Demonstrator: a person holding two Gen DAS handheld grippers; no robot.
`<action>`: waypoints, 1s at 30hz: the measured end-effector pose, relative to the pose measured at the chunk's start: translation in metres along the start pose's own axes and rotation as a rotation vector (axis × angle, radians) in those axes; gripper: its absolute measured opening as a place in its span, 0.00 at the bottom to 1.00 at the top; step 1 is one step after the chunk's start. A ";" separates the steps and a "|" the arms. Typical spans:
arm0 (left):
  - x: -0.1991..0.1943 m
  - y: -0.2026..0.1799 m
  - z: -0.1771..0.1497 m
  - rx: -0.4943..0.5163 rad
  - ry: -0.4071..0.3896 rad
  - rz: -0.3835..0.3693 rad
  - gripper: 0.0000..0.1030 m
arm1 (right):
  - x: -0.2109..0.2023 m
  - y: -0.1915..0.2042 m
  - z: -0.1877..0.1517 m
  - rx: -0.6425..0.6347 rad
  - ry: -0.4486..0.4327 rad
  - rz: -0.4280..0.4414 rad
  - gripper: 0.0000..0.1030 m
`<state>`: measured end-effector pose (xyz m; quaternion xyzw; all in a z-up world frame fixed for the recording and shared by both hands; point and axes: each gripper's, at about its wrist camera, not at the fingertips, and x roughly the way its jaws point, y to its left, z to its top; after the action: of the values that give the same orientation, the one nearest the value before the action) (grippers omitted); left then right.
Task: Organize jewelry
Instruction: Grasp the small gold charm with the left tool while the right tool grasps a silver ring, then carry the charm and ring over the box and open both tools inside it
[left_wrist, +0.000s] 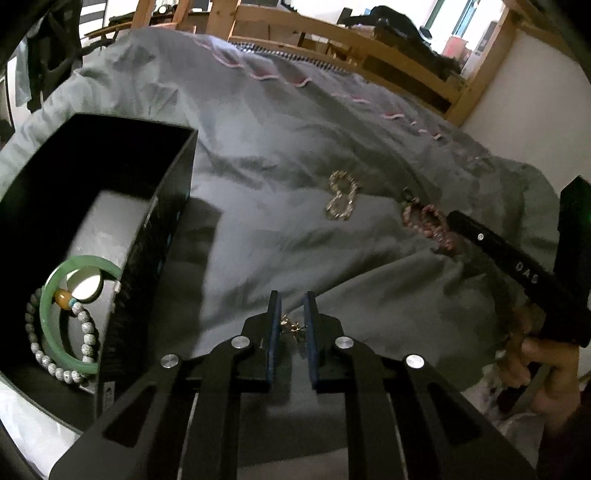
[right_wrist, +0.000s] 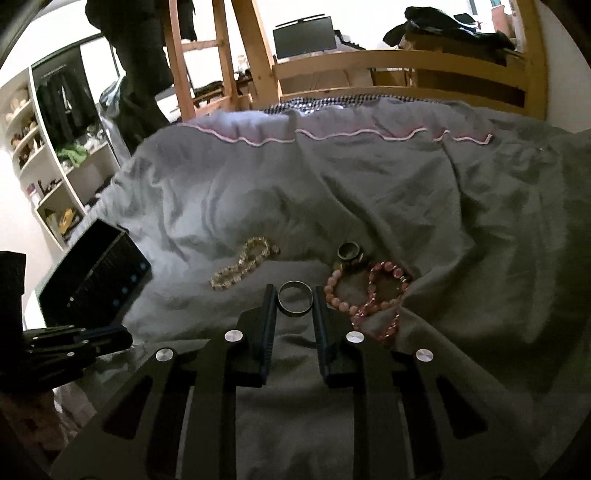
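My left gripper (left_wrist: 291, 301) is shut on a small gold trinket (left_wrist: 291, 326) and holds it above the grey bedspread, just right of the black box (left_wrist: 162, 229). In the box lie a green bangle (left_wrist: 48, 314) and a grey bead bracelet (left_wrist: 86, 334). My right gripper (right_wrist: 294, 295) is shut on a silver ring (right_wrist: 294, 298), low over the bedspread. A pale gold bracelet (right_wrist: 242, 264) lies ahead to its left; it also shows in the left wrist view (left_wrist: 341, 201). Pink bead bracelets (right_wrist: 373, 299) and a dark ring (right_wrist: 349, 251) lie to its right.
The grey bedspread (right_wrist: 332, 192) is rumpled, with a pink-trimmed edge at the far side. A wooden bed frame (right_wrist: 406, 66) stands behind. White shelves (right_wrist: 44, 177) stand at the left. The black box sits at the bed's left edge (right_wrist: 92, 277).
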<state>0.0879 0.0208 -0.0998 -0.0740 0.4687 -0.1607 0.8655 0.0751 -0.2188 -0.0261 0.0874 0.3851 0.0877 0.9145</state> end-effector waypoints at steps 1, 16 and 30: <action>-0.003 0.002 0.001 -0.010 -0.004 -0.017 0.12 | 0.000 0.000 0.000 -0.002 0.001 -0.001 0.20; -0.046 -0.002 0.022 -0.047 -0.097 -0.059 0.12 | -0.023 0.027 0.005 -0.068 -0.032 0.031 0.20; -0.107 -0.013 0.032 -0.023 -0.180 -0.059 0.12 | -0.076 0.075 0.024 -0.108 -0.079 0.104 0.20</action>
<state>0.0572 0.0455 0.0056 -0.1120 0.3886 -0.1735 0.8980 0.0331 -0.1659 0.0593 0.0614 0.3385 0.1521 0.9266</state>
